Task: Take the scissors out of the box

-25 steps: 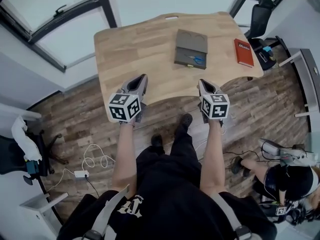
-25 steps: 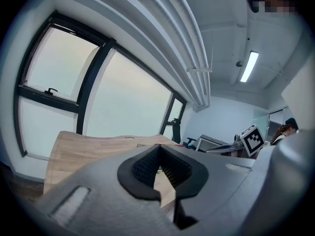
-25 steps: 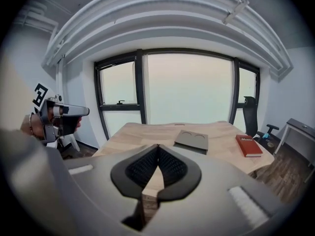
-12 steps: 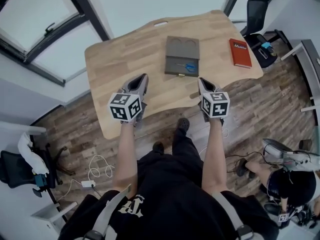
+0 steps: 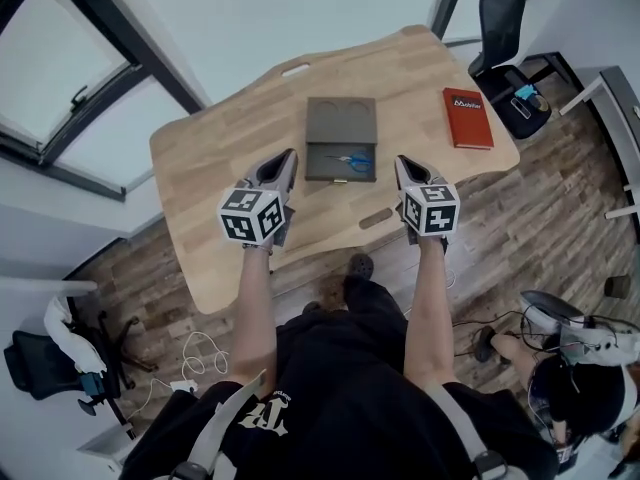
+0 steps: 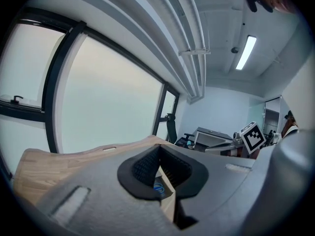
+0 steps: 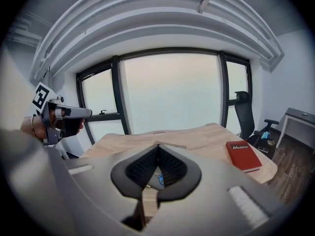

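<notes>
A flat grey box (image 5: 340, 121) lies open in the middle of the wooden table (image 5: 230, 138), its lid folded back. Blue-handled scissors (image 5: 352, 160) rest in its near half. My left gripper (image 5: 286, 156) hovers over the table's near edge, just left of the box, jaws shut and empty. My right gripper (image 5: 402, 162) is level with it, just right of the box, also shut and empty. In the left gripper view the closed jaw tips (image 6: 158, 147) frame a glimpse of the scissors (image 6: 158, 188). The right gripper view shows the same past its tips (image 7: 157, 146), with the scissors (image 7: 160, 180) below them.
A red book (image 5: 467, 118) lies at the table's right end. A black office chair (image 5: 497, 28) stands beyond the table's far right corner, another chair (image 5: 50, 353) on the floor at the left. A second person (image 5: 580, 368) is low at the right. Large windows run behind the table.
I have stepped closer to the table. Both grippers have gone forward together, from short of its near edge to either side of the box. Both jaws have stayed shut.
</notes>
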`<state>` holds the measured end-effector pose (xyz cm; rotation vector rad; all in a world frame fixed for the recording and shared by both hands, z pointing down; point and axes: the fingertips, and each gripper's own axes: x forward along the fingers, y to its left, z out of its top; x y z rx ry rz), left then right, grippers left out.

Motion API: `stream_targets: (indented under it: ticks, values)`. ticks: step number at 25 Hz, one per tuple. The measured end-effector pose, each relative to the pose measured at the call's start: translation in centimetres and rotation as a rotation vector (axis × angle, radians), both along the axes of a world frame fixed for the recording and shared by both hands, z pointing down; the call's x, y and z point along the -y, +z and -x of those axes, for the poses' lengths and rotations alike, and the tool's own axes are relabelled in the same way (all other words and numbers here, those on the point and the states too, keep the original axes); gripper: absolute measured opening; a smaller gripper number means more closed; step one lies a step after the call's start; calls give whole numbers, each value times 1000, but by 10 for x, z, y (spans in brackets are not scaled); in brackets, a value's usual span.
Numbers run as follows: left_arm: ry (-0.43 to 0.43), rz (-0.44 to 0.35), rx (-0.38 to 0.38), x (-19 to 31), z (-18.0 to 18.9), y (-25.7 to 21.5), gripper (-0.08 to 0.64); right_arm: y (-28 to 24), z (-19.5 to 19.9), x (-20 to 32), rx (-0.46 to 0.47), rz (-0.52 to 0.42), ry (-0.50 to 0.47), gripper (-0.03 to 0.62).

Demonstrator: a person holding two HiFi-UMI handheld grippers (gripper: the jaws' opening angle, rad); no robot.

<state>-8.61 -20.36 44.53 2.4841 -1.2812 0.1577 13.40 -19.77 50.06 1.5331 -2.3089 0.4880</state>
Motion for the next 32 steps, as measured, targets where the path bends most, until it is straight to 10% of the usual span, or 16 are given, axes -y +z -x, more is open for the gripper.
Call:
stream_targets:
  ticks: [15, 32]
  values:
    - [-24, 22, 31, 48, -66, 13, -2, 14, -65, 60, 47, 14, -18, 5]
    - [-149, 38, 27, 44, -39, 25, -2, 22, -50, 84, 51, 30, -115, 5]
